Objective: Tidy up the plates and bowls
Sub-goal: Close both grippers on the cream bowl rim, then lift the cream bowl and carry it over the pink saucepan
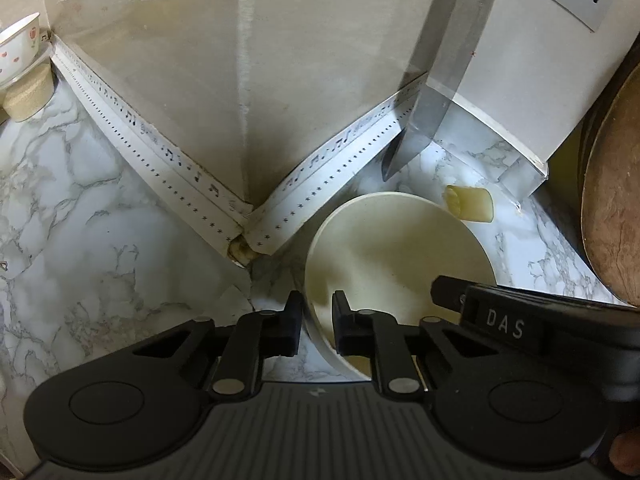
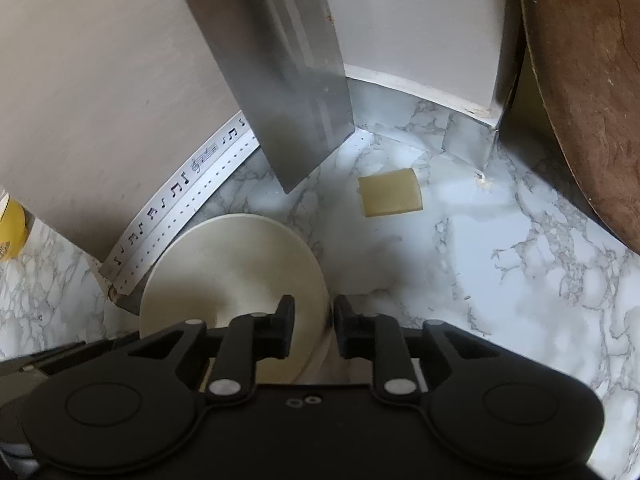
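A round cream plastic bowl (image 1: 400, 264) sits on the marble-patterned worktop (image 1: 100, 240), near the wall corner and just beside a hanging steel cleaver blade (image 2: 288, 92). The left gripper (image 1: 317, 322) is pinched on the bowl's left rim, one finger inside, one outside. The right gripper (image 2: 314, 326) is clamped likewise on the opposite rim. A pale yellow block (image 2: 390, 197) lies apart behind.

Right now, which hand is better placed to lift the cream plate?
Neither alone. The left gripper pinches the plate at its left rim and the right gripper pinches its right rim, so probably lift with both.
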The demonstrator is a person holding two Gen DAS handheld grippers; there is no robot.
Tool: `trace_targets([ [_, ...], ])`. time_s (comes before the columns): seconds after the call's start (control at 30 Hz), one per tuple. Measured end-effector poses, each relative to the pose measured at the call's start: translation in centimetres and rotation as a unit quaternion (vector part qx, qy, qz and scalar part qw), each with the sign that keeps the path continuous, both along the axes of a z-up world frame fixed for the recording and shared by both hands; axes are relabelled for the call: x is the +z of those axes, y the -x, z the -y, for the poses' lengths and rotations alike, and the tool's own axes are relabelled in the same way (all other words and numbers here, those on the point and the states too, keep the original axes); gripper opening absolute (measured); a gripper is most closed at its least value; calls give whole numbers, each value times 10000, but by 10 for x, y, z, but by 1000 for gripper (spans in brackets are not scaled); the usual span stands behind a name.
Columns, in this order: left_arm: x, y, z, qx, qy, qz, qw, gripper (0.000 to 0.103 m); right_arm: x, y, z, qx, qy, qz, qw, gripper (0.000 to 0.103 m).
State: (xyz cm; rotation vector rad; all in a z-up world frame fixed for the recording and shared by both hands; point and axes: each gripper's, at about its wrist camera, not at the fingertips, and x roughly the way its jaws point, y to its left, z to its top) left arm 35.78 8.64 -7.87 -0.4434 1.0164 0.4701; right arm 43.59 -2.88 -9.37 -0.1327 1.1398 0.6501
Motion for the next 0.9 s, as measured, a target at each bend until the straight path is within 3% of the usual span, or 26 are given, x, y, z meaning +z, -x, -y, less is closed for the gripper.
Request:
trace_targets([
  [0.1,0,2,-1,-23,-26,-7,10000,13,0,2,0,-7,28,19,10000,12],
  [0.5,9,20,2,-252,59,-171,9995,9,18,22,3,-44,103,123,9999,11],
  [0.9,53,55,11,-641,-1,-6,9979,9,61,57,15,-164,-4,431,9989,10],
])
